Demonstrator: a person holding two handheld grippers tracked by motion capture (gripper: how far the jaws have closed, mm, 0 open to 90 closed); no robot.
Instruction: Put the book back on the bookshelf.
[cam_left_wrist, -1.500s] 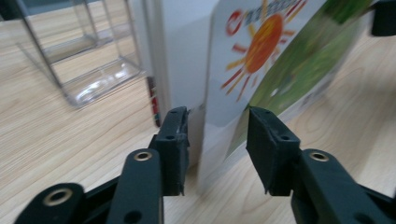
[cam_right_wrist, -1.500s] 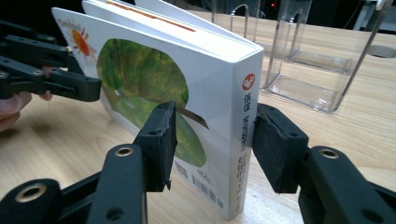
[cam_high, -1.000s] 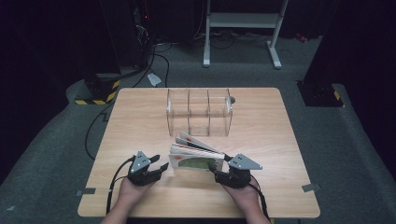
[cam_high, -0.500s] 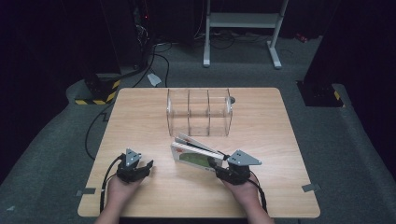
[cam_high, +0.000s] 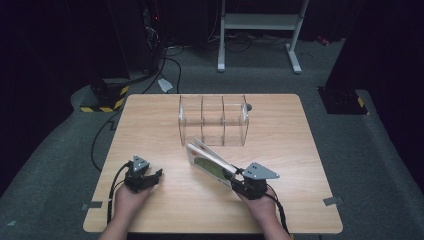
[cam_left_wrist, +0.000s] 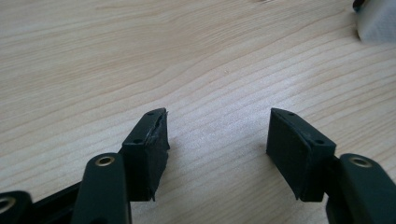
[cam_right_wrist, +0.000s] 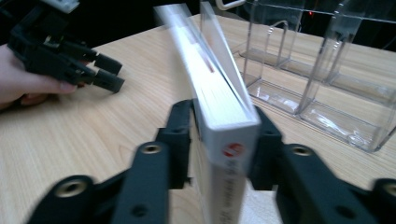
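Observation:
A white book with a green patch on its cover stands tilted on edge over the front middle of the table, its pages fanning a little. My right gripper is shut on the near end of the book; its jaws have just been closing, and both pads press the covers in the right gripper view. My left gripper rests low at the front left, well apart from the book. Its jaws have been opening and stand open over bare wood, with nothing between them. The left gripper also appears at the right gripper view's upper left.
A clear plastic organiser with three compartments stands just behind the book. The wooden table has bare room on both sides. Cables, a metal stand and dark floor lie beyond the far edge.
My left gripper has let go of the book's left side and drawn away to the left. The book now hangs tilted from the right gripper alone, whose jaws have tightened on it.

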